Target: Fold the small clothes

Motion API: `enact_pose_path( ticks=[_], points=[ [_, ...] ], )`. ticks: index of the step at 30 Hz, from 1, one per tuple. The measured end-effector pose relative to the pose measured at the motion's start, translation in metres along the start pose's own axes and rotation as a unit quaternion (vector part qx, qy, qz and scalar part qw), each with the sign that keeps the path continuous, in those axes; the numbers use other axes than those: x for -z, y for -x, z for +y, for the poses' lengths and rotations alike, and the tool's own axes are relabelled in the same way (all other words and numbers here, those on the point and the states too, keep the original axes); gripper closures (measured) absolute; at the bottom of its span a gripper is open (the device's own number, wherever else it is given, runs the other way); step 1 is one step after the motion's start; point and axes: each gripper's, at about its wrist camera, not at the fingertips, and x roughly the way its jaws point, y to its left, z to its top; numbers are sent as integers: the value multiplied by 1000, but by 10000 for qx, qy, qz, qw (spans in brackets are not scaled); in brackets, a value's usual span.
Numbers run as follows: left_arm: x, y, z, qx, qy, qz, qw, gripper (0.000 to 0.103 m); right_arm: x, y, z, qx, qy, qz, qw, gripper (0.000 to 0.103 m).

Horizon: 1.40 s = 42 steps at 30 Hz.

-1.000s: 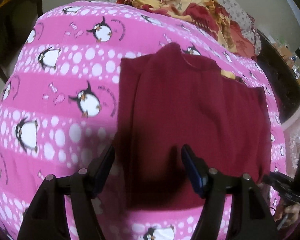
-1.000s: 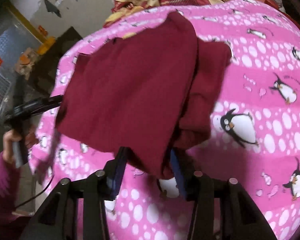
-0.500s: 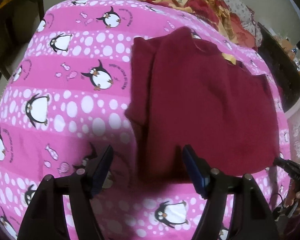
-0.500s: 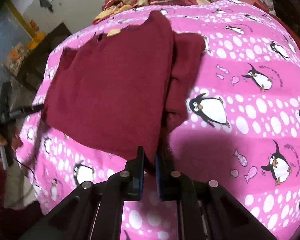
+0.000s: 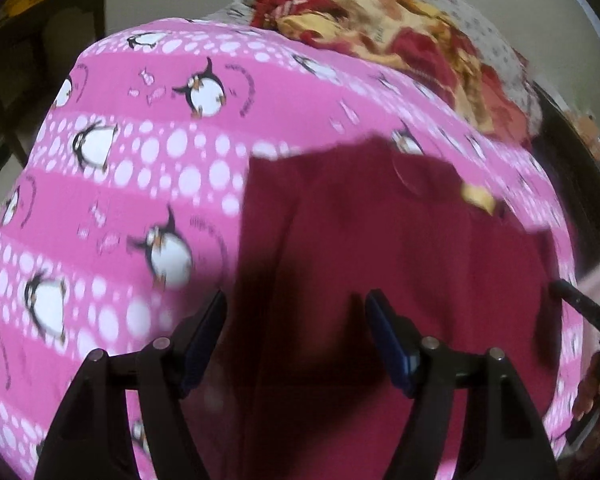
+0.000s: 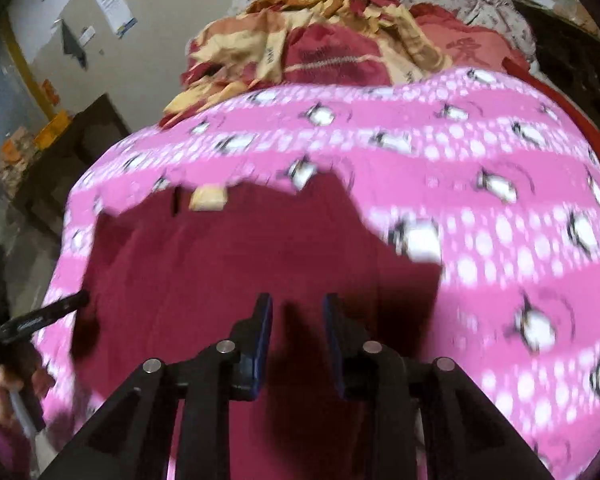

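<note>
Home bedroom: penguin bedsheet (image 5: 148, 184), rumpled quilt (image 6: 300, 52).

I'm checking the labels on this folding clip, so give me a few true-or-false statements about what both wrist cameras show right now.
1. The maroon garment lies on a pink penguin-print blanket. True.
2. The left gripper is clamped on the garment. False: its jaws stand wide apart with nothing between them.
3. The right gripper is open. True.
4. A pale yellow tag shows at the garment's far edge. True.
5. The bedding heap behind the blanket is plain blue. False: it is red and yellow.
</note>
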Motion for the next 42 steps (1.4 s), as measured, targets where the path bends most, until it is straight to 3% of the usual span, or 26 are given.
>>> enact_pose_path(
  ticks=[9,11,16,18,20,28,34,42],
  points=[
    [-46,-49,-6,-540,16,87,9985,32,-27,-54,-24,117,-417,165,9989,75],
    [-45,-53,-4,-622,-19,77,9980,25,-28,-57,-22,156,-323,161,9992,75],
    [-44,-53,0,-580,102,15,9983,23,-29,-46,-20,104,-345,184,9992,75],
    [-42,-50,0,-609,54,-18,9981,23,-27,-35,-17,55,-377,96,9992,67],
    [-41,-47,-2,-644,-7,-40,9979,23,-24,-25,-6,-13,-289,26,9996,59],
    [-29,-25,-2,-691,-131,-140,9974,23,-9,-15,46,-417,320,126,9985,59],
    [-25,-19,0,-706,-174,-139,9973,23,-6,-27,62,-699,325,324,9965,59],
    [-9,-14,12,-549,-28,17,9985,23,4,-56,127,-977,1082,576,9876,59]
  ],
)
